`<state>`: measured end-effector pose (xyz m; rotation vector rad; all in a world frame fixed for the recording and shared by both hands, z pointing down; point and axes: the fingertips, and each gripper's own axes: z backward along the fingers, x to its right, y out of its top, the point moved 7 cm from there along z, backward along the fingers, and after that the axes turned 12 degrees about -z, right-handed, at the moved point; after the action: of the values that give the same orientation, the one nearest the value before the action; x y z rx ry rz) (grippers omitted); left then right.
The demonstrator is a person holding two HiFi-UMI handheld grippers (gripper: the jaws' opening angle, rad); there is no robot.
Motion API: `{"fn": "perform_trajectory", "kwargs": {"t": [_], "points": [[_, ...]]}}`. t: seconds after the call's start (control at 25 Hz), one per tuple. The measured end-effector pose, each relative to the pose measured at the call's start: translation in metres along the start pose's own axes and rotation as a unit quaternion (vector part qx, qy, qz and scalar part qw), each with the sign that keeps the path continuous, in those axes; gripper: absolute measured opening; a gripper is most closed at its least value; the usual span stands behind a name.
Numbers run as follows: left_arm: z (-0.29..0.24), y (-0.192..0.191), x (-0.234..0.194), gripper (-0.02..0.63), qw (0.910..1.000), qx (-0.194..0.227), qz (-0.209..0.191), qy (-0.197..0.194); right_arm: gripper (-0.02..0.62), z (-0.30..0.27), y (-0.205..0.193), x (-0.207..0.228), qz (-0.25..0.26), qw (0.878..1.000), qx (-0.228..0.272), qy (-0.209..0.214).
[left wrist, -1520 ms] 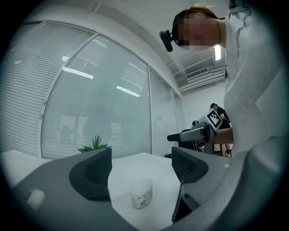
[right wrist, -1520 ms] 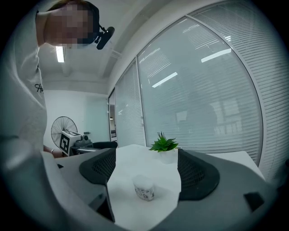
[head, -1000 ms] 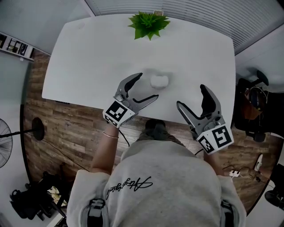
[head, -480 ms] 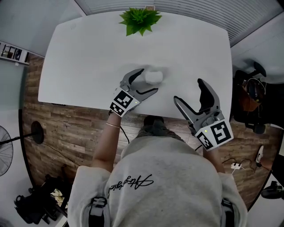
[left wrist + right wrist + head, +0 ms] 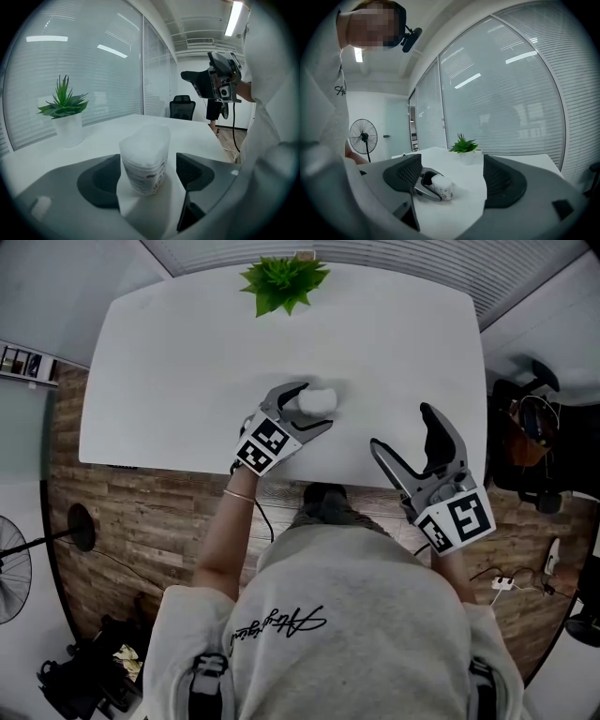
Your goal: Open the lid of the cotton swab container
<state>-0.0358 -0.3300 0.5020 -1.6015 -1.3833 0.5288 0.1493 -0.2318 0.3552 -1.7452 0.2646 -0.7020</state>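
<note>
L gripper is closing in from near-left, now straddling upright cotton swab container at table centre | jaws wide, narrowing slightly, not pressing yet | R gripper is waiting wide, empty, farther right

All three views show the cotton swab container: head view from steeply above the tabletop, left gripper view close up, right gripper view farther off.
</note>
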Motion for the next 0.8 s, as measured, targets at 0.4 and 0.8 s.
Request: {"fn": "perform_trajectory", "kwargs": {"t": [0.4, 0.8], "points": [[-0.001, -0.0017, -0.001, 0.265, 0.9999, -0.012, -0.003, -0.005, 0.399, -0.0005, 0.0031, 0.0013, 0.003, 1.0, 0.001, 0.003], [-0.001, -0.0019, -0.0013, 0.259, 0.9999, -0.013, -0.003, -0.001, 0.399, -0.0043, 0.006, 0.0007, 0.007, 1.0, 0.001, 0.013]]}}
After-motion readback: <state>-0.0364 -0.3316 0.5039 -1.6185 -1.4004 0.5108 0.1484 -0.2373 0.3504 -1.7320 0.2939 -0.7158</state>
